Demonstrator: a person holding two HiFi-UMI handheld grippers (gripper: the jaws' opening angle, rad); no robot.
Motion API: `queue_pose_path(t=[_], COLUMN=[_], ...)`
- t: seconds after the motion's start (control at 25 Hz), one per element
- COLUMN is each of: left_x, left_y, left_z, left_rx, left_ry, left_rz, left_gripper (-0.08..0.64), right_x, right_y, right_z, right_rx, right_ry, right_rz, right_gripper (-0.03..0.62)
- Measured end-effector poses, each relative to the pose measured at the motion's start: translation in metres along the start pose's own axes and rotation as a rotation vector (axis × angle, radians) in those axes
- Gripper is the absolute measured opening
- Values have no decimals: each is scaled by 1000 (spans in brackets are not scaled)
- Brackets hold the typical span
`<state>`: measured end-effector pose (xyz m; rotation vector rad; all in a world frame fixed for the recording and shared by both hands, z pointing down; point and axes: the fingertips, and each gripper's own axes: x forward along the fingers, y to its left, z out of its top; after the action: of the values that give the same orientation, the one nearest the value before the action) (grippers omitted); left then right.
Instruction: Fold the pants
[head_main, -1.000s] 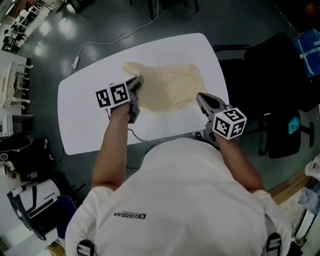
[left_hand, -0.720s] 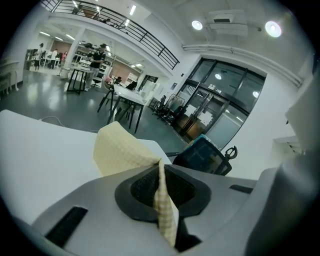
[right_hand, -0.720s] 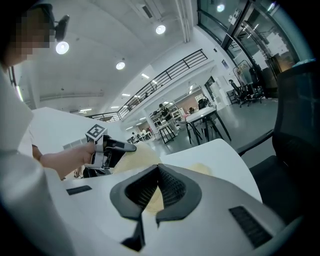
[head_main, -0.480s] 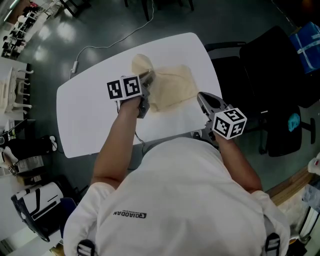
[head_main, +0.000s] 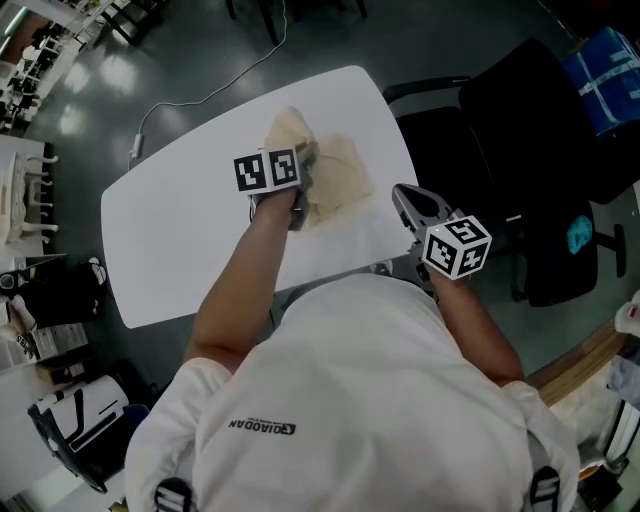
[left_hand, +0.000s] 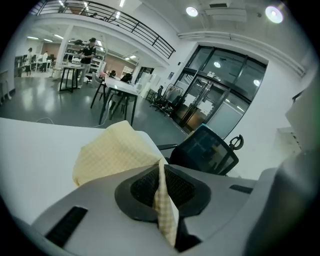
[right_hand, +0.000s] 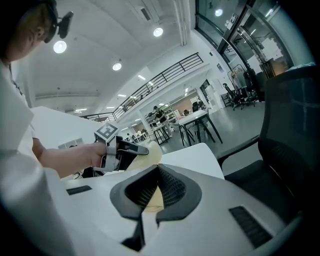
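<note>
Pants (head_main: 338, 178) lie bunched toward the far right of the white table (head_main: 180, 240). The checked cloth looks light and limp, likely to sag and drag. Left tongs (left_hand: 161, 172) pinch a raised fold. Right tongs (right_hand: 157, 170) are closed on nothing, near the table's edge. Best hold is probably corners or hems.

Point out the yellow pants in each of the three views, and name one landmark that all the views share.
Head view: the pants lie upper centre, at the left gripper.
Left gripper view: left of centre, with one fold pinched in the tongs.
Right gripper view: small, just above centre, beside the left gripper's tip.
Shared landmark: the white table under the pants.
</note>
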<state>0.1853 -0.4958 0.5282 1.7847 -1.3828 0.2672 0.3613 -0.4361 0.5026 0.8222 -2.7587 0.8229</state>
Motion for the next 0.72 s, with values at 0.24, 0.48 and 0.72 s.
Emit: queue_pose_path(t=[0.24,0.48,0.72], left_x=[39,90,113], left_y=[-9,-10,-21], left_z=[-11,-28,-35], left_rx=[47,45,55], left_ry=[59,117,149], left_rz=[34,68,74], left_gripper=[54,54,131], right_x=[-11,-18,-20], right_y=[-30,-65,-82], right_z=[2,4,0], right_rx=[-2,-39,-36], right_ry=[32,72,109], right_rz=[-7,-12,3], right_gripper=[17,17,17])
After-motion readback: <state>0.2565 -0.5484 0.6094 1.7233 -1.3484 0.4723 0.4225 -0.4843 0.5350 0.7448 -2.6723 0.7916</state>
